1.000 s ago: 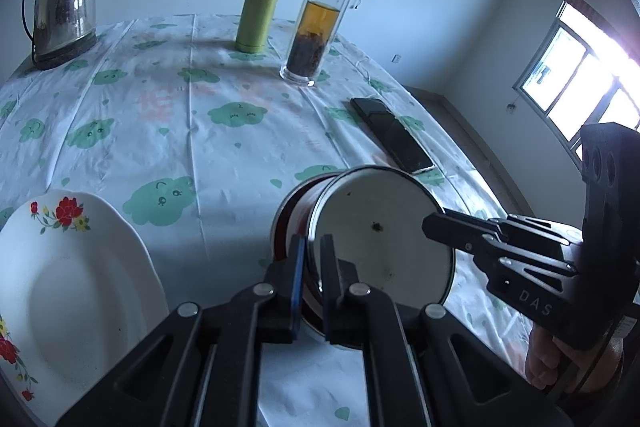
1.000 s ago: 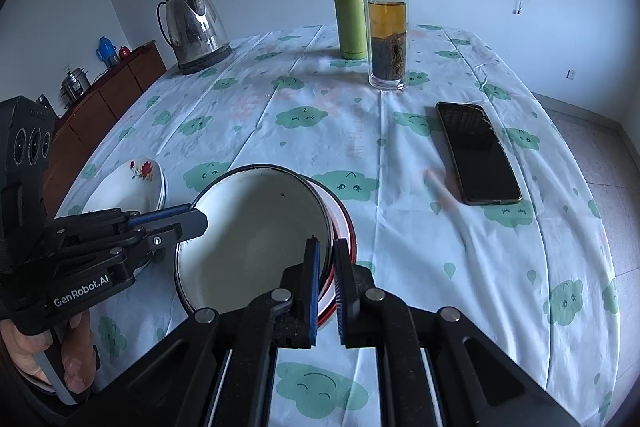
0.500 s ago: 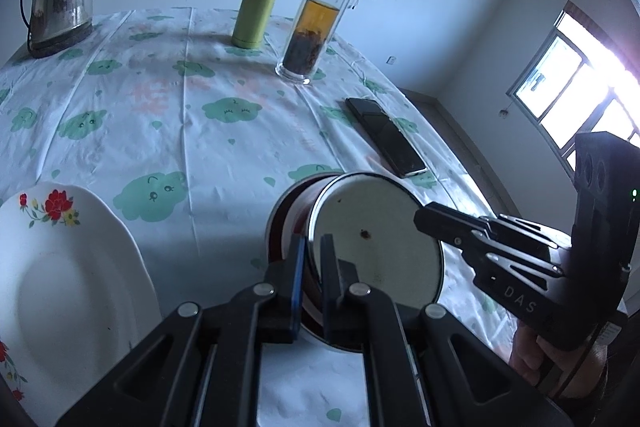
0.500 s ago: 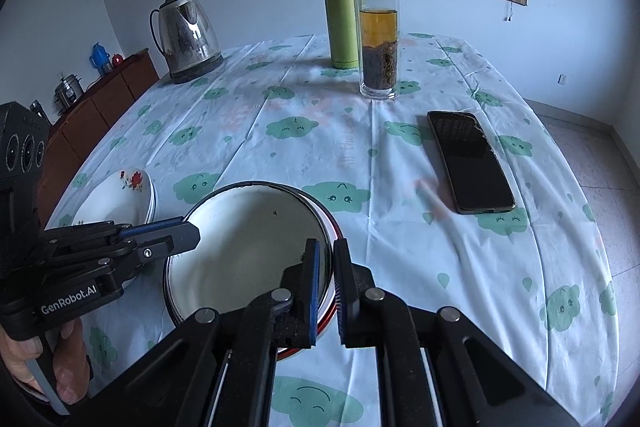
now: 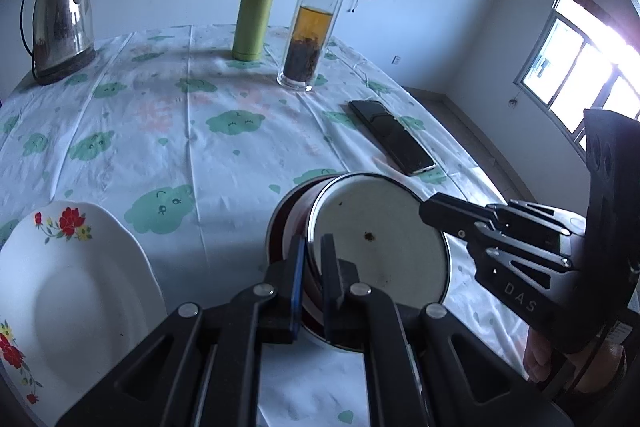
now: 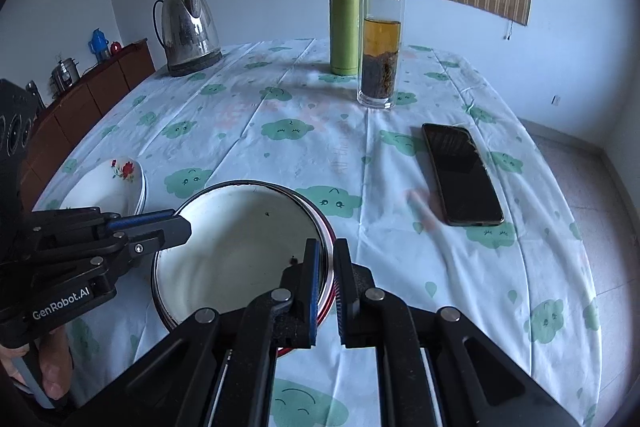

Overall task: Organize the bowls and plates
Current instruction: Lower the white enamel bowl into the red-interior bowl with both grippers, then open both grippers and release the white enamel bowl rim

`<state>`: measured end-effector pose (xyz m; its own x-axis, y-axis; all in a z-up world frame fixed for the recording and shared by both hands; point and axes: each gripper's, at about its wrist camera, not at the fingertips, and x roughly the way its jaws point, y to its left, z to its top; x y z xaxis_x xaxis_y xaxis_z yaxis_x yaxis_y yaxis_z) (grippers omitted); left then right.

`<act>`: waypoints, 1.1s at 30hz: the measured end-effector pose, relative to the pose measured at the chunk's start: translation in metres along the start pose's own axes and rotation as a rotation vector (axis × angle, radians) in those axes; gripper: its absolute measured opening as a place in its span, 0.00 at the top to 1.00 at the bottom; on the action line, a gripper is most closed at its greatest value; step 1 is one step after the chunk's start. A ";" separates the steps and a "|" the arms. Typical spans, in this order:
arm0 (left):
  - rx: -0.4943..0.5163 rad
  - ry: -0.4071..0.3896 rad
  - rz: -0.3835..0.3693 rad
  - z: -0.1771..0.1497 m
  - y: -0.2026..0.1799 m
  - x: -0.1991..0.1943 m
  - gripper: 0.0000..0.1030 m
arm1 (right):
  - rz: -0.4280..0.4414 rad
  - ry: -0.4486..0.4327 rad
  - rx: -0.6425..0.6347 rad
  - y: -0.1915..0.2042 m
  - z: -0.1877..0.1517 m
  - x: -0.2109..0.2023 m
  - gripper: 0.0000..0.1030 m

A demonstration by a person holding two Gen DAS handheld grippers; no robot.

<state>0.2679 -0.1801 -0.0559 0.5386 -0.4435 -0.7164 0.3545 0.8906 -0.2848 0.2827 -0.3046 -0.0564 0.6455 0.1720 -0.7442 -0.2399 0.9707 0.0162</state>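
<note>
1. Pinching the near rim of the white bowl point(image 5: 380, 247), left gripper point(image 5: 311, 267) has its fingers point(image 5: 297, 267) nearly closed, one outside the wall and one inside.
2. Right gripper point(image 6: 326, 275) clamps the opposite rim of the same bowl point(image 6: 240, 247) the same way, fingers point(image 6: 313, 279) narrowly apart with the rim between them.
3. White bowl sits nested in a red-rimmed bowl point(image 5: 286, 223) under it; from the left wrist view the pair looks tilted; cannot tell if the pair touches the cloth.
4. Red edge of the lower bowl point(image 6: 329, 227) shows just past the white rim in the right wrist view.
5. Flowered plate point(image 5: 72, 291) lies on the tablecloth point(image 5: 160, 147) to the left of the bowls, apart from them; looks like a small stack point(image 6: 116, 183).
6. Phone point(image 6: 462, 173) lies flat to the right, well apart.
7. Far side: glass tea bottle point(image 6: 380, 35), green flask point(image 6: 344, 27) just behind it, kettle point(image 6: 188, 31) at the far left.
</note>
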 end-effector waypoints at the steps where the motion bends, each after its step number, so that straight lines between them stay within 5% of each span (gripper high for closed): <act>1: 0.002 -0.005 0.005 0.000 0.000 0.000 0.95 | -0.008 -0.004 -0.005 0.001 0.000 0.000 0.92; 22: 0.085 -0.049 0.110 -0.003 -0.010 0.000 0.95 | -0.004 -0.012 0.019 -0.009 -0.004 0.002 0.92; 26: 0.083 -0.054 0.115 -0.003 -0.009 -0.001 0.85 | 0.007 -0.024 0.031 -0.012 -0.008 -0.001 0.90; 28: 0.083 -0.061 0.116 -0.004 -0.010 -0.003 0.76 | 0.005 -0.030 0.040 -0.013 -0.011 -0.003 0.86; 30: 0.077 -0.077 0.121 -0.003 -0.009 -0.006 0.54 | 0.000 -0.036 0.060 -0.016 -0.012 -0.004 0.79; 33: 0.074 -0.085 0.121 -0.002 -0.007 -0.008 0.45 | 0.032 -0.055 0.094 -0.021 -0.015 -0.008 0.47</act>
<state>0.2593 -0.1826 -0.0493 0.6427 -0.3429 -0.6851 0.3367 0.9297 -0.1494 0.2716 -0.3288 -0.0603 0.6781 0.2100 -0.7044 -0.1936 0.9755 0.1045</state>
